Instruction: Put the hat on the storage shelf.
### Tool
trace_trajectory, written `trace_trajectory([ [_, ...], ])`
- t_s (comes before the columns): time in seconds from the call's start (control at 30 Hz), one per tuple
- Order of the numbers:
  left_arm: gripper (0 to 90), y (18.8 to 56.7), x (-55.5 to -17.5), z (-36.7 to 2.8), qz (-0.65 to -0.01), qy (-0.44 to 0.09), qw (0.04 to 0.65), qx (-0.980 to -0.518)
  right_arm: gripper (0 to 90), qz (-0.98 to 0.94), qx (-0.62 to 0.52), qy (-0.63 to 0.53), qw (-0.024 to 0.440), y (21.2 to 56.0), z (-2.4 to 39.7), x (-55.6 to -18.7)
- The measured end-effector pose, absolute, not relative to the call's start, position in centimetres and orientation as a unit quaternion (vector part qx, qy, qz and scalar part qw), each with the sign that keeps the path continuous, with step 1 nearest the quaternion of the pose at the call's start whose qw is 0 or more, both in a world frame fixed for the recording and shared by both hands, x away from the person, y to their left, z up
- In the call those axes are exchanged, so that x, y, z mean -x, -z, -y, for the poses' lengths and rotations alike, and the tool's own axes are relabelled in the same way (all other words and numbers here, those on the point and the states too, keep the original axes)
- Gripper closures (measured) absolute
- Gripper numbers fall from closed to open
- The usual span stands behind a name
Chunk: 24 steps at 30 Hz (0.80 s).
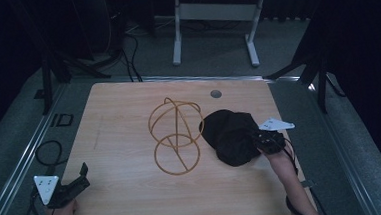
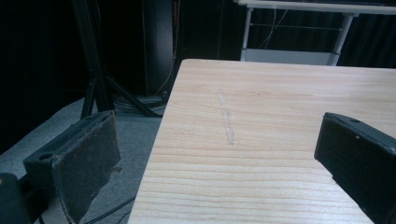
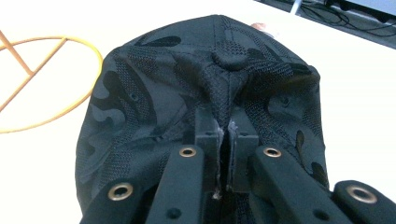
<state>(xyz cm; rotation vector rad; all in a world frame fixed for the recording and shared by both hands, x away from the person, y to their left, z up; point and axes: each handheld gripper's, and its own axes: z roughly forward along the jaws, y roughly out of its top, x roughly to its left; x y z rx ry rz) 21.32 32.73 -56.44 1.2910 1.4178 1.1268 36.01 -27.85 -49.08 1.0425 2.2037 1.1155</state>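
Observation:
A black patterned cap (image 1: 232, 134) lies right of the table's middle, crown up. My right gripper (image 1: 258, 139) meets it from the right, and in the right gripper view the jaws stand closed together with a fold of the cap's fabric (image 3: 224, 100) pinched between them; the right gripper (image 3: 225, 133) is shut on the cap. A gold wire stand (image 1: 176, 134) of rings and rods sits just left of the cap, its ring (image 3: 51, 84) visible beside the crown. My left gripper (image 1: 80, 178) rests at the table's near left corner, jaws wide apart around nothing (image 2: 219, 154).
The wooden table (image 1: 133, 191) has a round grommet hole (image 1: 216, 93) near its far edge. A white table frame (image 1: 213, 16) stands on the floor beyond. Dark tripod legs (image 1: 56, 70) flank the table. Cables (image 1: 48, 151) lie on the floor at left.

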Motion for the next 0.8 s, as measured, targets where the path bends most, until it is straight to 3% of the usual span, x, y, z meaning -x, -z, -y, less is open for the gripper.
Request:
trace_trajectory([
  [0.8, 0.6, 56.4, -21.3, -32.7, -0.573, -0.454, 0.443, -0.519, 86.8, -0.77, -0.389, -0.44, 0.249, 45.0, 29.1, -34.5],
])
